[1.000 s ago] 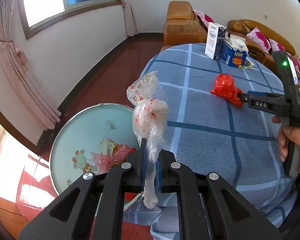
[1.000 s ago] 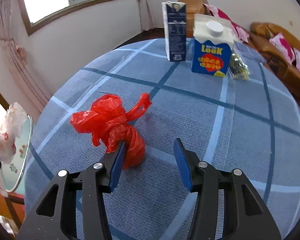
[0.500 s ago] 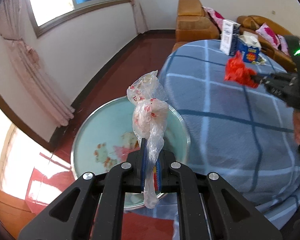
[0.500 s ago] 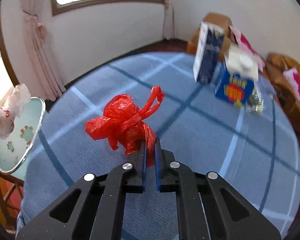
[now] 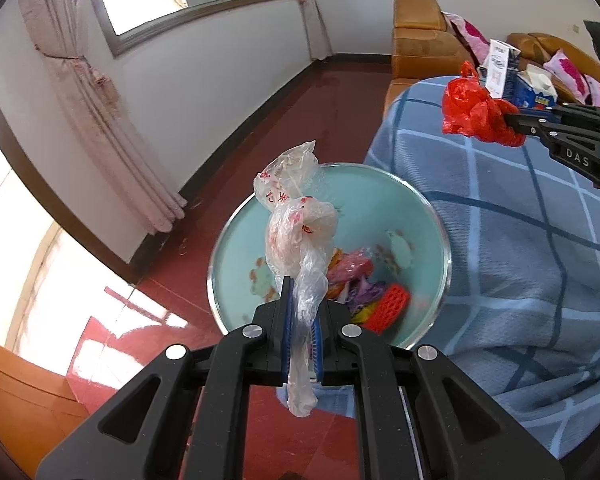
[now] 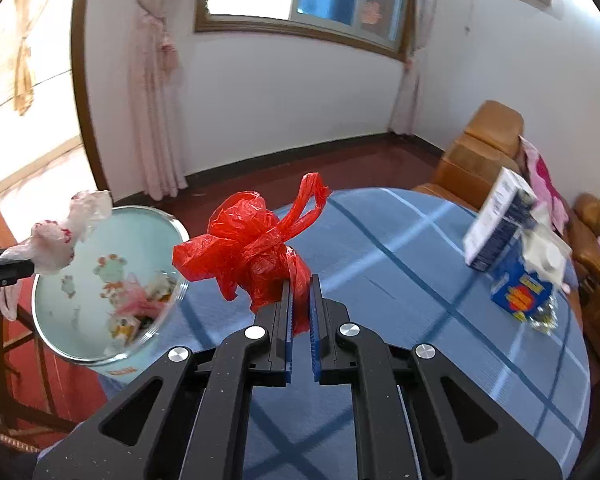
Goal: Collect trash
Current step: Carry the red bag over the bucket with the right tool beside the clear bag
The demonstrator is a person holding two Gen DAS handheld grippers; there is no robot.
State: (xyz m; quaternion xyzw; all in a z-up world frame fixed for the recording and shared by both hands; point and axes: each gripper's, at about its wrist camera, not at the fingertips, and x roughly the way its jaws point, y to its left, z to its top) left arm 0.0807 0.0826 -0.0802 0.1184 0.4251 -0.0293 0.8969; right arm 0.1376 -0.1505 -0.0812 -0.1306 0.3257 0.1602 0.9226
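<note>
blue-checked counter (image 6: 440,312) now lies below the red bag (image 6: 252,256), lifted off it with the right gripper (image 6: 300,304) fingers pinched shut on it, while the left gripper (image 5: 300,312) fingers clamp the clear bag (image 5: 296,224) over the bin (image 5: 420,204), so both look ready to drop.

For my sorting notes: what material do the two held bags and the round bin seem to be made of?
Red bag: thin glossy plastic film, crinkled and knotted. Clear bag: translucent thin plastic with red print, twisted. Bin: smooth pale-blue interior with cartoon prints and a shiny rim, probably plastic or enamelled metal; I cannot tell which.
</note>
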